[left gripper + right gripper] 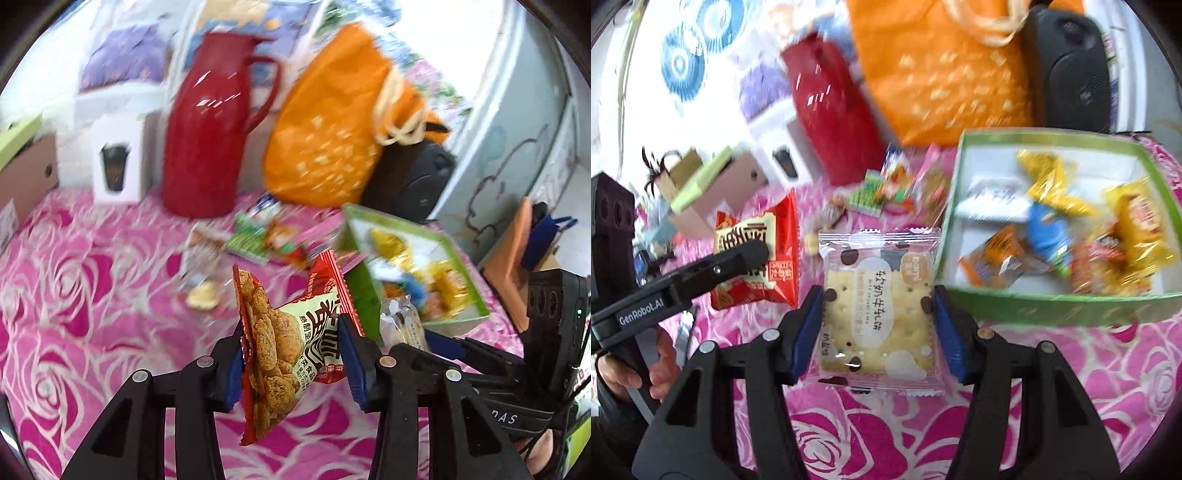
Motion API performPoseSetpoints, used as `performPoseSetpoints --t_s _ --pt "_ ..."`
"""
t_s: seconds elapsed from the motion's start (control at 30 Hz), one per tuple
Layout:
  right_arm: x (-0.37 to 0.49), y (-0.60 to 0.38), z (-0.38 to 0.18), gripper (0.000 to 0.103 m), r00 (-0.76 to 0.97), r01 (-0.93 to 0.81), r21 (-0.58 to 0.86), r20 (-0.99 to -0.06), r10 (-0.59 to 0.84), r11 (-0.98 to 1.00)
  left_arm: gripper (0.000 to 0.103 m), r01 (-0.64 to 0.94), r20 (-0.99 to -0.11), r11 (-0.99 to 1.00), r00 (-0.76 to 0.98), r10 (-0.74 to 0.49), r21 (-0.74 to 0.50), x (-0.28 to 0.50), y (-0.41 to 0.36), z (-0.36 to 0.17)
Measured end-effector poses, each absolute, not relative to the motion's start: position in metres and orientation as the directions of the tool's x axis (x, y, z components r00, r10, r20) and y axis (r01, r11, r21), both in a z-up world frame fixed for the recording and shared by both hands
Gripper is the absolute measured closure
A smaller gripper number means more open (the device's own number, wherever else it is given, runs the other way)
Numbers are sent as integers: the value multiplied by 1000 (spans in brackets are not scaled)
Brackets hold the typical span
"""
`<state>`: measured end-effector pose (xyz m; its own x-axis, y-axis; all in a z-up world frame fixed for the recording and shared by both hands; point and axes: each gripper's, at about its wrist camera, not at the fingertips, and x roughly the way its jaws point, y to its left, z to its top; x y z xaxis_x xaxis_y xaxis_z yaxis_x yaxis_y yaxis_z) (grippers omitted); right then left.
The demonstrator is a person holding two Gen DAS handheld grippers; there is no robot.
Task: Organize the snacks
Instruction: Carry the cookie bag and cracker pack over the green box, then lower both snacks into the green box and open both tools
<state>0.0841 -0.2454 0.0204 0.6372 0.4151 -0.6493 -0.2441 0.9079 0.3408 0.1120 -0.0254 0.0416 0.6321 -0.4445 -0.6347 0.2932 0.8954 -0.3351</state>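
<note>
My left gripper (293,356) is shut on a red snack packet (284,339) printed with fried brown pieces, held on edge above the pink rose cloth. The right wrist view shows that red packet (757,258) to the left, pinched by the left gripper (759,251). My right gripper (878,332) is shut on a clear cracker packet (879,314), its blue pads pressing both side edges. Just right of it sits a green box (1052,299) holding several wrapped snacks. The green box (461,317) also appears right of the red packet in the left wrist view.
Loose snack packets (894,184) lie on the cloth behind the grippers. A red jug (214,122), an orange bag (325,140), a black speaker (1071,70) and a white carton (118,162) line the back. A cardboard box (713,195) stands at the left.
</note>
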Motion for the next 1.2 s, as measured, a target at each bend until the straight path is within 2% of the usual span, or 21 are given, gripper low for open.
performPoseSetpoints --t_s 0.17,0.4,0.67,1.1,1.17,1.2 --pt "81 -283 53 43 730 -185 319 -588 347 929 58 371 -593 867 633 -498 -332 120 -56 72" --pt "101 -337 65 43 782 -52 280 -586 213 959 58 466 -570 832 611 -550 -303 148 -115 94" --pt "142 -376 33 43 738 101 213 -671 71 972 58 478 -628 829 560 -541 -289 196 -170 72" --pt "172 -391 16 43 717 140 191 -696 34 971 56 442 -688 850 522 -505 -289 231 -189 39" --pt "172 -390 15 38 715 130 176 -698 31 976 53 435 -683 852 529 -504 -291 232 -188 38" --pt "172 -389 15 28 718 127 170 -696 28 977 43 430 -677 854 538 -503 -292 232 -188 39"
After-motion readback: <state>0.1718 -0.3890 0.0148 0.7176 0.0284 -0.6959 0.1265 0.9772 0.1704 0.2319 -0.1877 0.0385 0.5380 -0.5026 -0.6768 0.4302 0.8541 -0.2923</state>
